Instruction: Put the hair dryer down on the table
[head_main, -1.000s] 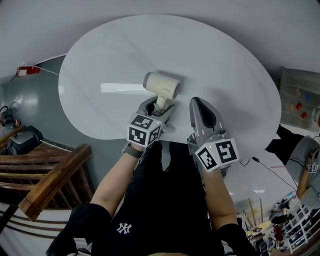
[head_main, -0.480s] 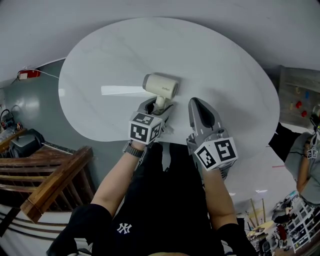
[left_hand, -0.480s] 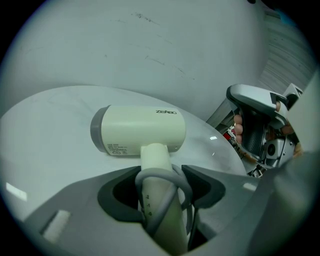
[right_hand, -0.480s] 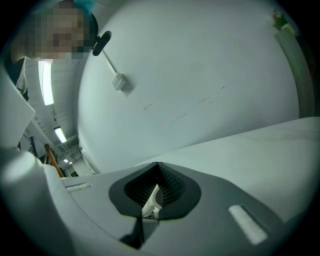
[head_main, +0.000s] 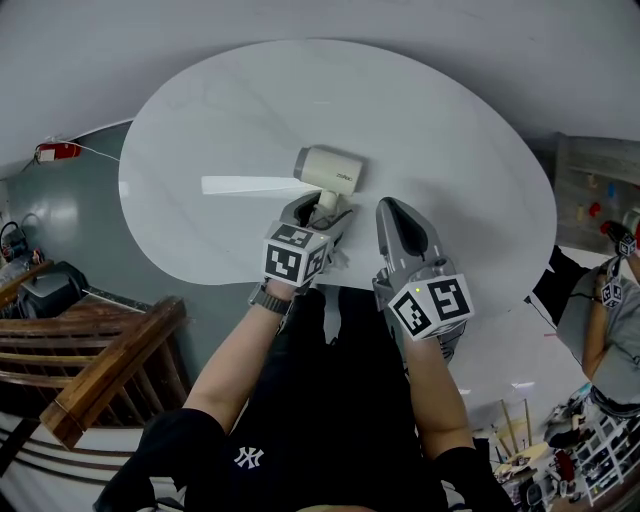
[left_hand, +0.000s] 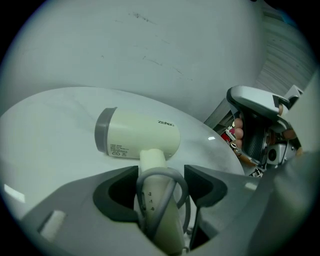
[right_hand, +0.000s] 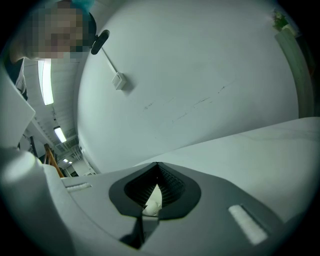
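Your left gripper (head_main: 322, 212) has its fingers closed on the handle of the hair dryer (head_main: 330, 170), whose cream barrel lies sideways low over the near middle of the white bench (head_main: 420, 110); whether it already touches the surface cannot be told. Your right gripper (head_main: 400, 215) hangs just beside it with its fingers pressed together on nothing. Judging by this, the task is nearly done: what is left is to settle the dryer, let go of the handle and draw back.

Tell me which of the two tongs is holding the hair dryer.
The left tongs, closed on the hair dryer by its handle; the right tongs are shut beside it.
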